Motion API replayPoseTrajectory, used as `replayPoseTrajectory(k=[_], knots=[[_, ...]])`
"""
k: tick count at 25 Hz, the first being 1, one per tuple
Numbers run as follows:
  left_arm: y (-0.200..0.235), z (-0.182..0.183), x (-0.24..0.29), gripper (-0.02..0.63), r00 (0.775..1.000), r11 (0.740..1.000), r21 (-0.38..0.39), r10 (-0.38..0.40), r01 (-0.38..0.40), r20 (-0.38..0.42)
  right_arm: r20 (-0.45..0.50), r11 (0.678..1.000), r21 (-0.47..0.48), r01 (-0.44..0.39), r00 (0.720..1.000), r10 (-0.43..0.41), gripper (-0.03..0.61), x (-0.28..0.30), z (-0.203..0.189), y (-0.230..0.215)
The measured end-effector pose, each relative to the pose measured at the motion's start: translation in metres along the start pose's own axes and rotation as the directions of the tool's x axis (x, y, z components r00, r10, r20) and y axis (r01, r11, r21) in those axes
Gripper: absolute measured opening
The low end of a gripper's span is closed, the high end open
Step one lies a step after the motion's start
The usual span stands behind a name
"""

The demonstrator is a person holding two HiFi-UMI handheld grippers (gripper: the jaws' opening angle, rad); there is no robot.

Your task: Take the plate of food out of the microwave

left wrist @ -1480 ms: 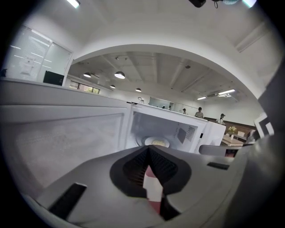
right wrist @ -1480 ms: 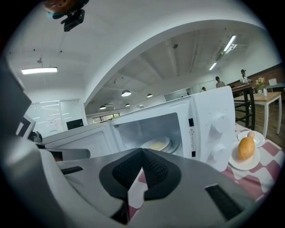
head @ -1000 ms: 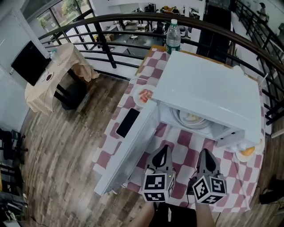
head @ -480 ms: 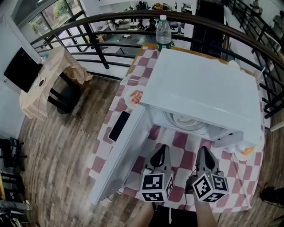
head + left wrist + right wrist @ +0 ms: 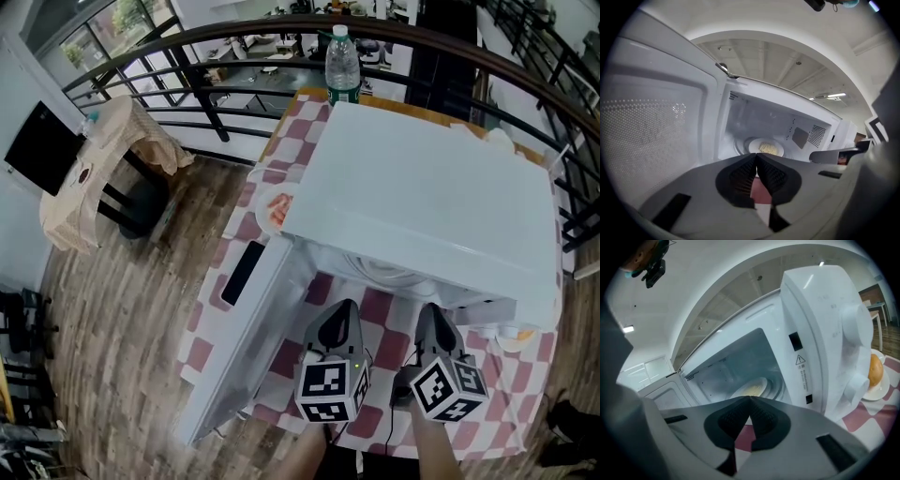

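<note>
The white microwave [image 5: 431,206] stands on a red-and-white checked table with its door [image 5: 239,328] swung wide open to the left. Inside, on the turntable, sits the white plate of yellowish food [image 5: 765,147], also in the right gripper view as the plate [image 5: 751,390]; the head view shows only its rim [image 5: 380,270] under the microwave's top. My left gripper [image 5: 339,317] and right gripper [image 5: 433,317] hover side by side just in front of the opening, both shut and empty, tips a short way from the plate.
A water bottle [image 5: 342,61] stands behind the microwave. A plate with reddish food [image 5: 275,210] lies left of it, and a plate with an orange item [image 5: 875,376] lies to its right by the control knobs. A black railing rings the table's far side.
Both grippers have moved forward toward the microwave's opening. In the head view the microwave's top now hides most of the plate inside.
</note>
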State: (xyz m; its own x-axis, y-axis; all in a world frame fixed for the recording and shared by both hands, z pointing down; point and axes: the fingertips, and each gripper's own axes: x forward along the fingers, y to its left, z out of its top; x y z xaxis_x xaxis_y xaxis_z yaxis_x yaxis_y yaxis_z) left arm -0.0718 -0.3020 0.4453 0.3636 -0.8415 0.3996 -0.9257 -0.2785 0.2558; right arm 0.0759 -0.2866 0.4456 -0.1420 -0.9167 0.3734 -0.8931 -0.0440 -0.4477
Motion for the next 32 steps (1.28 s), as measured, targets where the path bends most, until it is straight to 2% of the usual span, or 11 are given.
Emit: replayPoseTrajectory(k=[5, 10, 16, 18, 21, 24, 32], knots=[[-0.004, -0.001, 0.020, 0.014, 1.000, 1.000, -0.008, -0.011, 0.011, -0.021, -0.049, 1.000, 0.022, -0.020, 0.999, 0.021, 0.038, 0.018, -0.006, -0.001], [-0.002, -0.005, 0.039, 0.024, 0.999, 1.000, -0.008, -0.013, 0.013, -0.048, -0.042, 0.998, 0.049, -0.038, 0.998, 0.040, 0.038, 0.035, -0.003, 0.002], [-0.001, -0.005, 0.053, 0.037, 0.999, 0.999, 0.001, -0.034, 0.034, -0.038, -0.059, 0.998, 0.046, -0.049, 0.997, 0.052, 0.043, 0.053, -0.008, 0.004], [-0.002, -0.005, 0.057, 0.079, 0.998, 0.999, 0.011, -0.047, 0.048, -0.037, -0.070, 0.997, 0.058, -0.049, 0.996, 0.053, 0.048, 0.058, -0.012, 0.003], [-0.001, -0.005, 0.064, 0.109, 0.998, 0.998, 0.005, -0.060, 0.060, -0.035, -0.081, 0.995, 0.081, -0.052, 0.995, 0.059, 0.106, 0.066, -0.016, 0.001], [0.001, -0.005, 0.070, 0.124, 0.997, 0.998, 0.005, -0.062, 0.063, -0.041, -0.086, 0.994, 0.090, -0.061, 0.994, 0.068, 0.135, 0.073, -0.017, 0.002], [-0.001, -0.004, 0.088, 0.149, 0.995, 0.997, 0.020, -0.075, 0.077, -0.065, -0.099, 0.995, 0.089, -0.045, 0.994, 0.054, 0.161, 0.084, -0.018, -0.002]])
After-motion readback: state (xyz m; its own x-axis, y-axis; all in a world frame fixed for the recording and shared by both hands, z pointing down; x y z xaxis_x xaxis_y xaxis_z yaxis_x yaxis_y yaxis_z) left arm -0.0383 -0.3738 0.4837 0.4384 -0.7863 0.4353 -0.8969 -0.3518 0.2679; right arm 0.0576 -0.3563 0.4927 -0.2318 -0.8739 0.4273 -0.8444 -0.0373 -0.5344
